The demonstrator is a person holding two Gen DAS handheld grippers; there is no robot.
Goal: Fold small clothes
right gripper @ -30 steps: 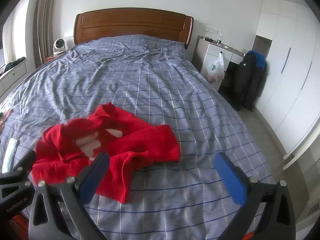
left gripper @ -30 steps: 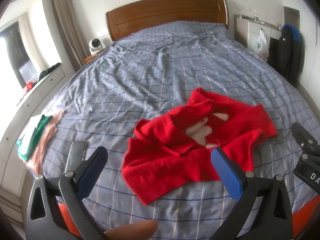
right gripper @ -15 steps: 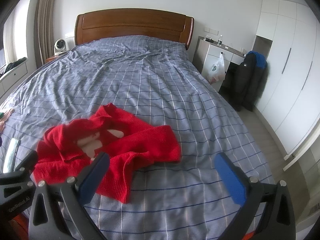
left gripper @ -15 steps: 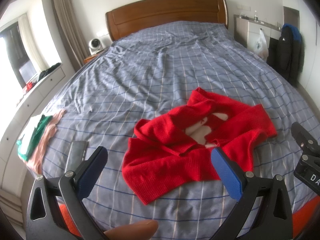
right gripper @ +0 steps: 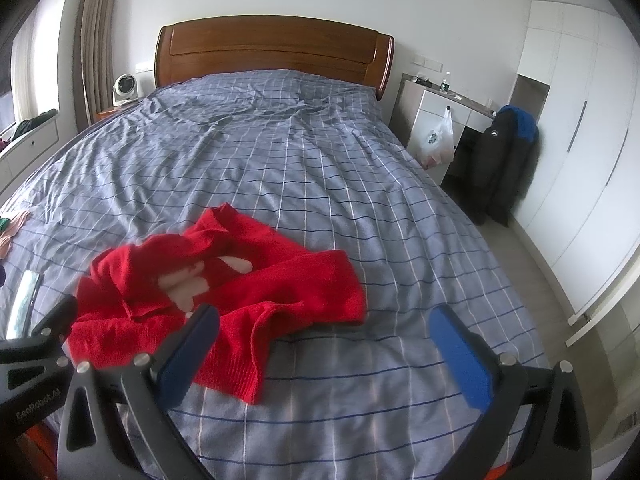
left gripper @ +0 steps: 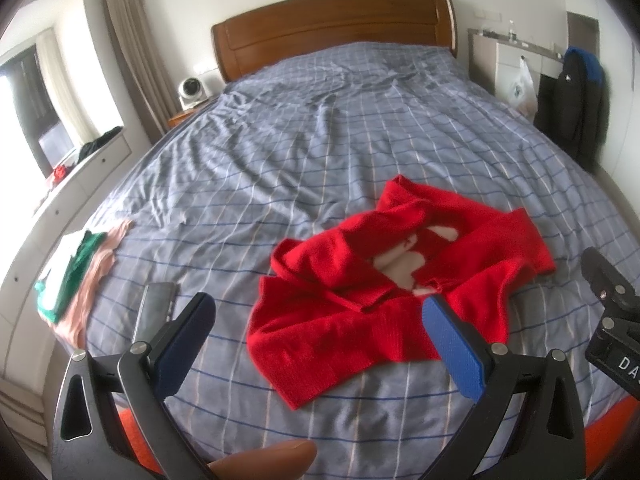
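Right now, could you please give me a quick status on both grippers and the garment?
Left gripper open, empty. Right gripper open, empty. Red sweater crumpled on bed, unfolded. Phone lies left of it, apart.

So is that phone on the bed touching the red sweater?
Apart. In the left wrist view the phone lies left of the sweater, with a strip of bare checked bedsheet between them.
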